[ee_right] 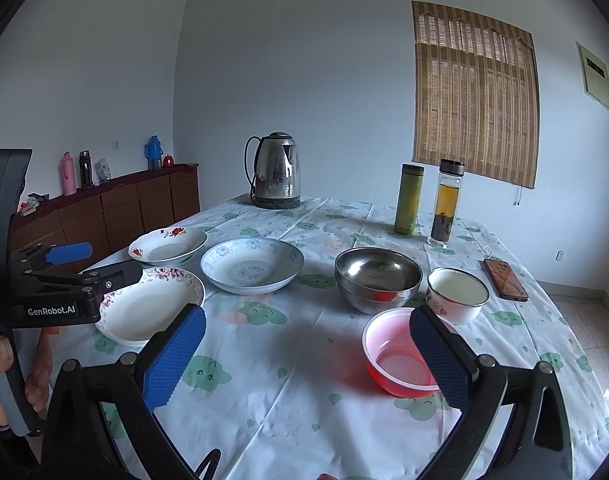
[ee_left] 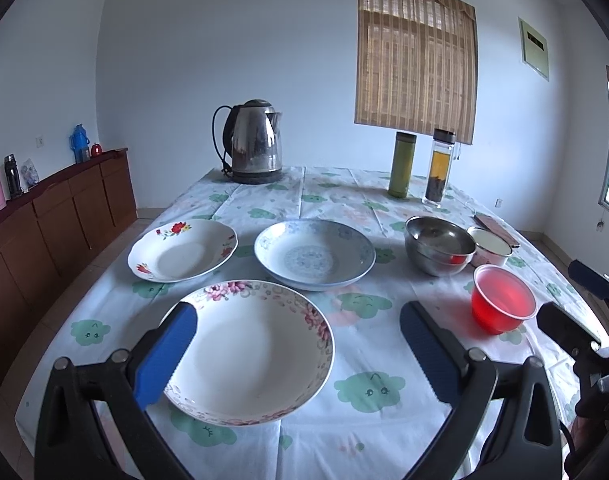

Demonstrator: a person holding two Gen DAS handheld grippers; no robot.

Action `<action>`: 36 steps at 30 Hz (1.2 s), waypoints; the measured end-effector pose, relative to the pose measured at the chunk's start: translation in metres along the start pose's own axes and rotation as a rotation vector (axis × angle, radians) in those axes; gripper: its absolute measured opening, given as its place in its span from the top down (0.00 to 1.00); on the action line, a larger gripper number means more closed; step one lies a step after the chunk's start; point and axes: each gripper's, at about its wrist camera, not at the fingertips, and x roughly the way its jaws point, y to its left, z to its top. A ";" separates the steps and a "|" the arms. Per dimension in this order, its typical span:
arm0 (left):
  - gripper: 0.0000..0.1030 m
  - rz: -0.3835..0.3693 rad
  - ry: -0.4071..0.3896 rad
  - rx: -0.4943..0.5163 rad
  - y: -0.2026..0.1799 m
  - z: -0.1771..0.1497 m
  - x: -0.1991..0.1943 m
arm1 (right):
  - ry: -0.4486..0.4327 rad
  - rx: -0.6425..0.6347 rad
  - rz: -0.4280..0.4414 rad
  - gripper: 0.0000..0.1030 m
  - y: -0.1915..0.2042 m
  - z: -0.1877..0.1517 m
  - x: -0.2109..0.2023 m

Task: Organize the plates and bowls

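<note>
Three plates lie on the table: a pink-flowered plate nearest, a red-flowered plate behind it on the left, and a blue-patterned plate in the middle. To the right stand stacked steel bowls, a white enamel bowl and a red plastic bowl. My left gripper is open above the pink-flowered plate. My right gripper is open, its right finger over the red bowl.
A steel kettle, a green flask and a glass tea bottle stand at the table's far side. A phone lies at the right edge. A wooden sideboard runs along the left wall.
</note>
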 end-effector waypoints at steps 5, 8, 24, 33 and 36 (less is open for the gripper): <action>0.00 -0.003 -0.001 0.000 0.001 -0.002 0.002 | -0.001 0.012 0.015 0.01 -0.001 -0.002 0.002; 0.00 -0.009 -0.002 -0.003 0.002 -0.002 0.003 | -0.003 0.019 0.017 0.01 -0.002 -0.002 0.003; 0.00 -0.017 0.009 -0.009 0.006 -0.010 0.011 | 0.012 0.085 0.064 0.01 -0.007 -0.004 0.011; 0.00 -0.023 0.028 -0.025 0.015 -0.015 0.021 | 0.042 0.064 0.089 0.01 0.005 -0.008 0.023; 0.00 -0.023 0.033 -0.034 0.020 -0.015 0.025 | 0.049 0.055 0.096 0.01 0.009 -0.007 0.028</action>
